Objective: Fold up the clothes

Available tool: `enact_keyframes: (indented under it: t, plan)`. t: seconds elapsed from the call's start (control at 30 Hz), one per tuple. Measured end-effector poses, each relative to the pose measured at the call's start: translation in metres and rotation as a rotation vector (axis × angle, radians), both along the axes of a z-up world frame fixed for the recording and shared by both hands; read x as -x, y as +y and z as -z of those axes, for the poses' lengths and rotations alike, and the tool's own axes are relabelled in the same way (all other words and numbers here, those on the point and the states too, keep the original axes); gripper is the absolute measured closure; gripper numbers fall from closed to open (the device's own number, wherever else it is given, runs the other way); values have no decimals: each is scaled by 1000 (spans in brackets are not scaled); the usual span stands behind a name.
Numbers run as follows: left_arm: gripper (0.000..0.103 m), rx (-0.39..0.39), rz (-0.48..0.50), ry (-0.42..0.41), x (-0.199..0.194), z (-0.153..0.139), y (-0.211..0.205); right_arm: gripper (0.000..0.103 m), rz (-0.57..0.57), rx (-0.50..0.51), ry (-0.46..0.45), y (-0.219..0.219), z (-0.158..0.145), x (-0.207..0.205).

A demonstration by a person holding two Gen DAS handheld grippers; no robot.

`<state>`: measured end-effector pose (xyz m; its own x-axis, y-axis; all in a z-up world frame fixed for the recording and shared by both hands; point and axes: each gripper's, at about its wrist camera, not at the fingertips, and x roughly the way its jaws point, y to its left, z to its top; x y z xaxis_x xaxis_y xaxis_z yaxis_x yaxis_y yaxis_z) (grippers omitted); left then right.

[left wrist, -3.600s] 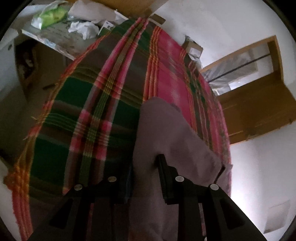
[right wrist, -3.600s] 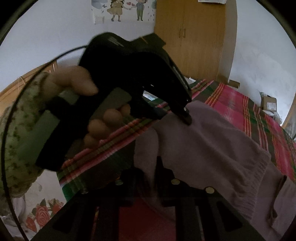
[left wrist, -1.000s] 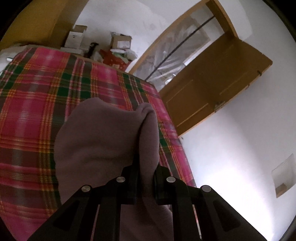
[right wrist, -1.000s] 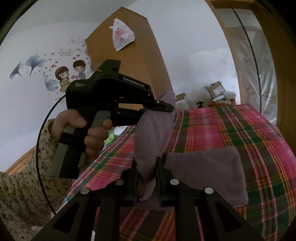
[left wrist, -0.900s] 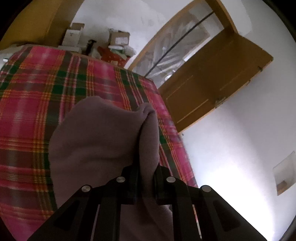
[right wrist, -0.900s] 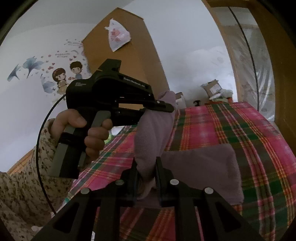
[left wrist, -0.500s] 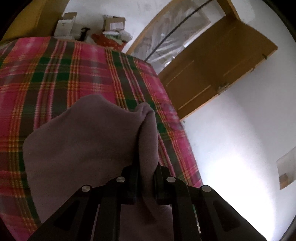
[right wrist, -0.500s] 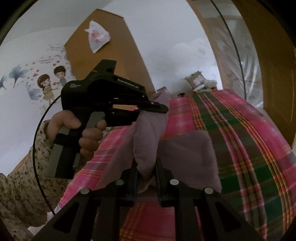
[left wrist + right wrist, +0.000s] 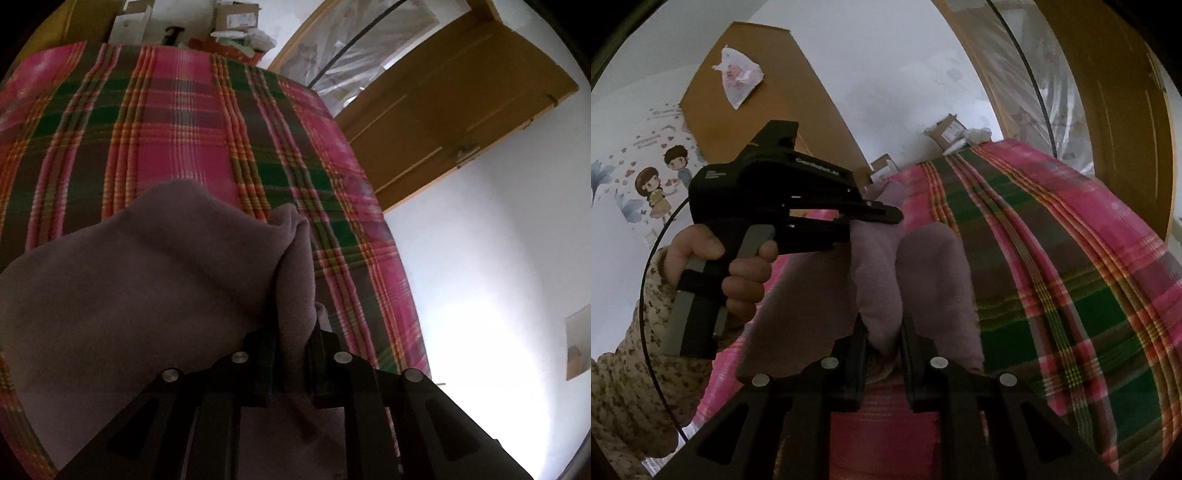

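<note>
left gripper point(image 9: 291, 332): jaws nearly closed, only a narrow gap, and that gap is packed with a thick bunch of the mauve garment point(image 9: 147, 288). the cloth stands up between the jaws and rises past their tips to a rounded fold. from there it spreads wide to the left of the jaws in a loose, slack sheet that fills the lower left of the left wrist view.

right gripper point(image 9: 884, 332): same state, jaws pinched close on a wad of the garment point(image 9: 879, 280), paler pink-mauve here. the fabric climbs straight up from between the jaws. a second lobe of it lies just to the right of the jaws, and a darker flap hangs to their left.

ahead of the right jaws and up to the left, the left gripper point(image 9: 882, 214) shows side-on, its long black fingers clamped on the top end of the same garment. a hand point(image 9: 727, 269) grips its handle, with a flowered sleeve point(image 9: 624, 369) below.

beyond and under the cloth, a bed with a plaid blanket point(image 9: 177, 122) in pink, green and brown. past the far edge of the bed, cardboard boxes point(image 9: 236, 14) against the wall. right of the left jaws, a wooden door point(image 9: 454, 107) and a white wall. up left of the right jaws, a wooden wardrobe point(image 9: 768, 92) with a plastic bag point(image 9: 738, 79) on it, and cartoon wall stickers point(image 9: 661, 184).
</note>
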<state>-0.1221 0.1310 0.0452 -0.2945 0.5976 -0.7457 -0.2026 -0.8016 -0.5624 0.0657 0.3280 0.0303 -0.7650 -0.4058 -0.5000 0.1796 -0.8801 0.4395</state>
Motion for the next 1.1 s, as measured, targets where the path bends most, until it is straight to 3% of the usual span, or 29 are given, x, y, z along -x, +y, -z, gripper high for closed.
enact_keyframes:
  t: [0.17,0.4,0.6,0.87,0.97,1.1]
  plan:
    - [81,-14,20,-6,5,5,5,86,14,15,-27,7,10,2]
    - [81,-115,22,8,-2,0,-12,83,30,49,-60,15,15,2]
    - [81,-106,-21,88,-25,-15,-44,83,88,96,-60,30,11,-5]
    - [81,-115,-115,97,-55,-8,-98,83,97,87,-62,33,-2,5]
    - [81,-137,-138,97,-67,-3,-114,72,68,75,-80,30,-2,17]
    - [80,-152,-146,109,-75,0,-122,71,64,1,-127,21,4,26]
